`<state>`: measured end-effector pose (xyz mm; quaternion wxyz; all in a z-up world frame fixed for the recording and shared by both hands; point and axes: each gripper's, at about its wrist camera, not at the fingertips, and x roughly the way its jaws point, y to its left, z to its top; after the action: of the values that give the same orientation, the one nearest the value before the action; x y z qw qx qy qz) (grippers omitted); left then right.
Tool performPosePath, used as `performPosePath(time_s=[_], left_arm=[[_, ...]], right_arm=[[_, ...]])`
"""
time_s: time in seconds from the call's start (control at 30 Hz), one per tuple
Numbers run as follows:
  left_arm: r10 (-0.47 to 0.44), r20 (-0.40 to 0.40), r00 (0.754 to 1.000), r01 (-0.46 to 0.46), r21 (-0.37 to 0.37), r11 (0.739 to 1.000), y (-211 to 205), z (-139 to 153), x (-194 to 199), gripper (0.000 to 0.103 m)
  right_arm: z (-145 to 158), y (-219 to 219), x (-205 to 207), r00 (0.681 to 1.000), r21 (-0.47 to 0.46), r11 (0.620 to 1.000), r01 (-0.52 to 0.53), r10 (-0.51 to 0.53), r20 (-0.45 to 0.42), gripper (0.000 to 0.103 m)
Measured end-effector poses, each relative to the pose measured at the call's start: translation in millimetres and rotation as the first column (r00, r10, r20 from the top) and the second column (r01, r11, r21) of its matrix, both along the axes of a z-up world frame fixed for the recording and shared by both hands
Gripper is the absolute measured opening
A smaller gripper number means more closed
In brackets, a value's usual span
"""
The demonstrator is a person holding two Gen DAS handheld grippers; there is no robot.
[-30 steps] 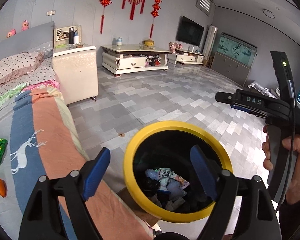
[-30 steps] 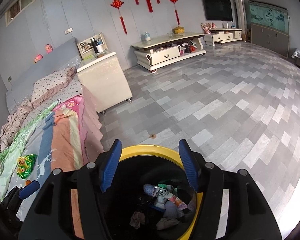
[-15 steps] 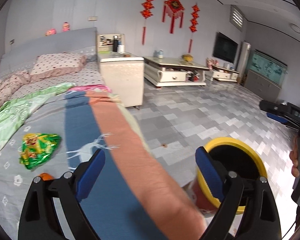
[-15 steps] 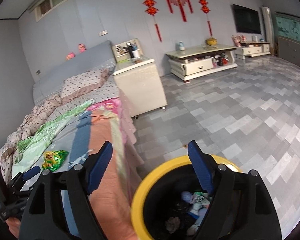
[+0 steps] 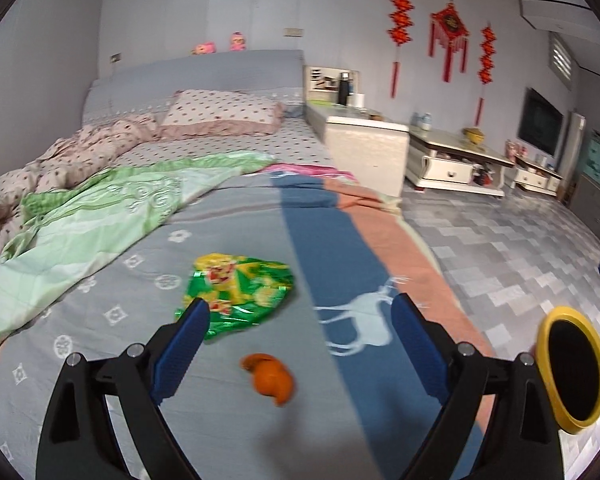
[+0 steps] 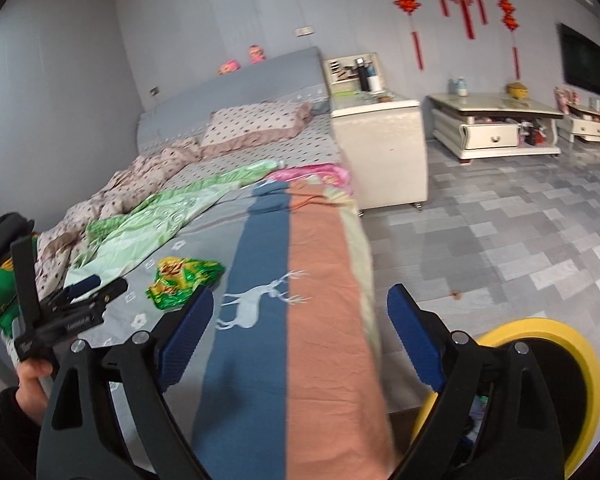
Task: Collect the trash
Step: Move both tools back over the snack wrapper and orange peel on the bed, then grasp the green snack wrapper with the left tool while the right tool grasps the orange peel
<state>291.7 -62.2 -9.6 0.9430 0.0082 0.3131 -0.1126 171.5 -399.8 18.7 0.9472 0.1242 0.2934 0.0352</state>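
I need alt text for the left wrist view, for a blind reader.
The open left gripper hovers over a bed, aimed at an orange peel and a green snack wrapper. A yellow-rimmed trash bin stands on the floor at right.

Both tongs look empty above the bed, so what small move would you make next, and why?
Probably ease the left tongs down onto the orange peel: it lies loose on the bedspread right between their open, empty jaws, nearer than the green wrapper.
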Motion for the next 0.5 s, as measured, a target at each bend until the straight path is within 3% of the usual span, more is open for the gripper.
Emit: performPosePath(time_s=[0.27,0.5], left_arm=[[0.082,-0.032,0.996,-0.082,0.023,0.996,55.1,-23.4,44.6,0.088],[0.095,-0.073,0.993,-0.092,0.032,0.995,66.4,-50.4,79.9,0.088]], right_arm=[[-33.6,92.0,57.7,0.987,-0.023,0.988,-0.152,0.15,-0.061,0.085],[-79.5,163.5,94.3,0.958,-0.016,0.965,-0.262,0.258,-0.126,0.085]])
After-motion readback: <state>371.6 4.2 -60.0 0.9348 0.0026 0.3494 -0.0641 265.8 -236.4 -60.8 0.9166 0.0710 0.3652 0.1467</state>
